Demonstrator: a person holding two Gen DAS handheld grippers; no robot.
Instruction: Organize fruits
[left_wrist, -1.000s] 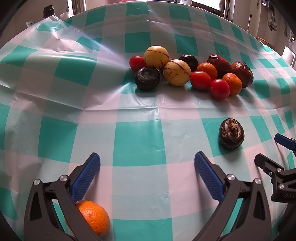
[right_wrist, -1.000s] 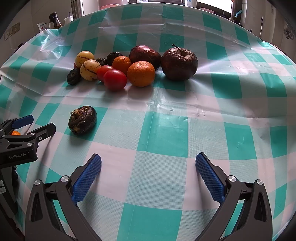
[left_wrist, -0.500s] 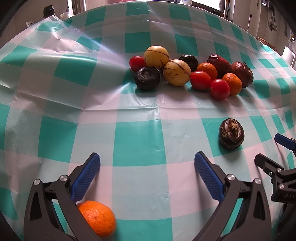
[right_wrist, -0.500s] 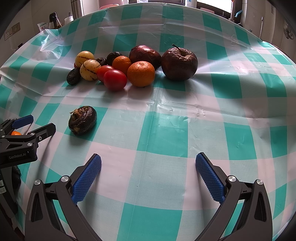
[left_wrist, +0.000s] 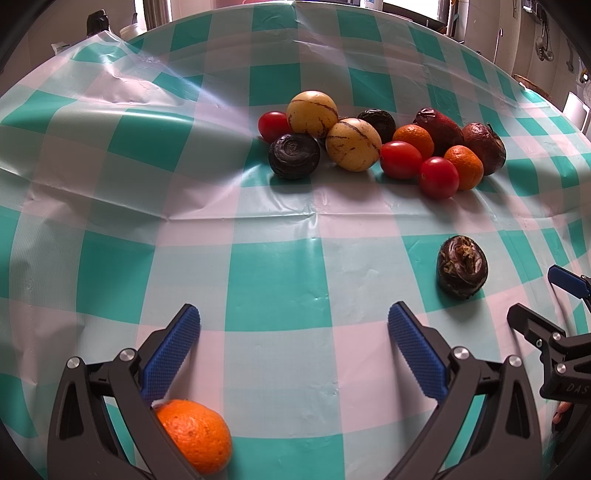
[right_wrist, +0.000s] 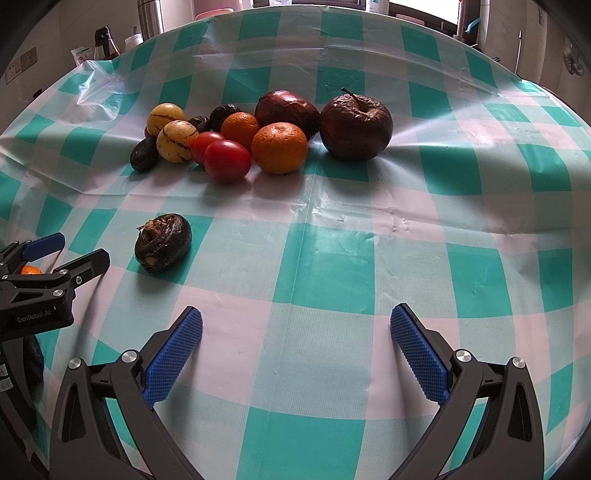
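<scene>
A cluster of fruit (left_wrist: 369, 144) lies at the far middle of the checked tablecloth (left_wrist: 273, 284): yellow striped melons, tomatoes, oranges, dark wrinkled fruit and a shrivelled apple (right_wrist: 355, 125). One dark shrivelled fruit (left_wrist: 461, 270) lies apart, nearer, also seen in the right wrist view (right_wrist: 162, 242). A loose orange (left_wrist: 195, 435) rests by the base of my left gripper's left finger, outside the pads. My left gripper (left_wrist: 293, 345) is open and holds nothing. My right gripper (right_wrist: 295, 345) is open over bare cloth.
Each gripper shows at the edge of the other's view: the right one (left_wrist: 546, 332) and the left one (right_wrist: 48, 273). A metal flask (right_wrist: 149, 16) and bottles stand beyond the table's far left edge. The cloth is creased at the far left.
The loose orange has rolled a little to the right beside my left gripper's left finger. Both grippers stay where they were, still open.
</scene>
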